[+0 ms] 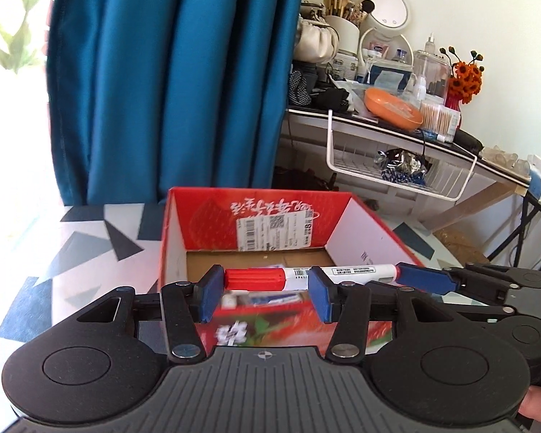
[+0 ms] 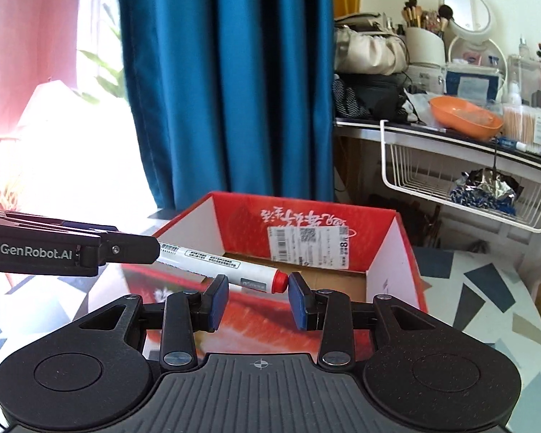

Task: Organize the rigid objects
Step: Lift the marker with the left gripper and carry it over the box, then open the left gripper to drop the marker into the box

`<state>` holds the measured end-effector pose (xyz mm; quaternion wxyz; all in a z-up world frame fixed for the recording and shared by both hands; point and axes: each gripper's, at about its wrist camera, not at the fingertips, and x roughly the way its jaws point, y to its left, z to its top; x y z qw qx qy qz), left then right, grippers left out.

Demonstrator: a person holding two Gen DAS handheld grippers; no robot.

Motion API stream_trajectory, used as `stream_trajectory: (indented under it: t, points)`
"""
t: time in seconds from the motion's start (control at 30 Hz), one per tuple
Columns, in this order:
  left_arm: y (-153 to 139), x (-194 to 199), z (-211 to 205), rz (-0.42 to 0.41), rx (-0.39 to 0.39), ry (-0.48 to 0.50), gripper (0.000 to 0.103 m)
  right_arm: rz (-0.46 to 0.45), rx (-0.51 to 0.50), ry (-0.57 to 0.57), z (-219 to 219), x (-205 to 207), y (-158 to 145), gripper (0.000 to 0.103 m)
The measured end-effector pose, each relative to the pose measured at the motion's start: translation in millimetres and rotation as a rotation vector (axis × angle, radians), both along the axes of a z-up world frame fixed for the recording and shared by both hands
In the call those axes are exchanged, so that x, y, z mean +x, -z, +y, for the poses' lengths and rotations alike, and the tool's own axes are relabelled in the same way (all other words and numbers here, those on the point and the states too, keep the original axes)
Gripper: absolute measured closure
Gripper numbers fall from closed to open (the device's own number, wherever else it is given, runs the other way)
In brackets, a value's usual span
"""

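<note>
**Fingers.** Left gripper [image 1: 266, 294]: blue pads [image 1: 211, 296] part-open, clamped across a marker [image 1: 342, 272] set slantwise between them; red cap end against the left pad, white barrel crossing the right pad. Right gripper [image 2: 258, 288]: pads narrower, closed on the marker's other end; small red plug against the right pad, barrel crossing the left pad. Exact contact at the crossing pads hard to tell.

**Task item.** Marker held in the air between both grippers, above the near part of an open red box [image 1: 256, 213]. Cardboard floor of the box partly visible; white label on the inside of the far wall.

**Surface.** Round table top [image 1: 90, 245], white with grey and dark triangles, under the box.

**Room.** Blue curtain [image 1: 176, 72] behind the table; bright window and green leaves to the far left.

**Pose.** Both grippers tilted downward toward the box, angled toward each other, each seen side-on by the other's camera. Bit of a hand [image 1: 537, 407] at the near right edge.

**Surroundings.** Cluttered desk [image 1: 378, 126] at the far right: orange bowl [image 1: 393, 108], round mirror [image 1: 389, 7], cup of brushes [image 1: 342, 29], orange flowers [image 1: 465, 79]. White wire basket [image 1: 378, 180] hung below the desk edge.
</note>
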<state>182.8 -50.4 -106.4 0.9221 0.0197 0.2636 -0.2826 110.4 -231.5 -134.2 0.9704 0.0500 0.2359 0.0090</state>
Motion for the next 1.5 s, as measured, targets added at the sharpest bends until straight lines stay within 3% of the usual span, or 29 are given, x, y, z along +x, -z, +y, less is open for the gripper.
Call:
stream_trajectory:
  t: [0.27, 0.57, 0.8, 1.13, 1.23, 1.37, 1.43, 1.5]
  points:
    - [11.9, 65.0, -25.6, 0.149, -0.005, 0.026, 0.049, 0.150, 0.061, -0.032, -40.3, 67.7, 8.1, 0.069]
    - [39.7, 113.4, -36.8, 0.306, 0.003, 0.038, 0.049, 0.332, 0.104, -0.032, -55.9, 120.6, 37.9, 0.068]
    - [53.4, 123.9, -47.4, 0.320, 0.092, 0.035, 0.049, 0.429, 0.116, -0.016, -53.9, 140.3, 53.3, 0.068]
    - [57.2, 122.2, -44.6, 0.314, 0.100, 0.057, 0.047, 0.458, 0.138, 0.004, -54.8, 145.2, 60.5, 0.067]
    - [54.0, 118.7, -44.6, 0.291, 0.104, 0.061, 0.042, 0.447, 0.128, 0.009, -53.1, 142.7, 58.4, 0.061]
    - [46.8, 112.2, -43.4, 0.247, 0.120, 0.054, 0.032, 0.432, 0.088, 0.013, -49.2, 139.1, 52.2, 0.041]
    - [42.6, 108.7, -42.2, 0.222, 0.129, 0.049, 0.021, 0.418, 0.074, 0.014, -48.1, 136.4, 48.2, 0.030]
    - [38.1, 105.3, -40.7, 0.198, 0.136, 0.044, 0.017, 0.399, 0.063, 0.012, -47.2, 132.4, 42.8, 0.016]
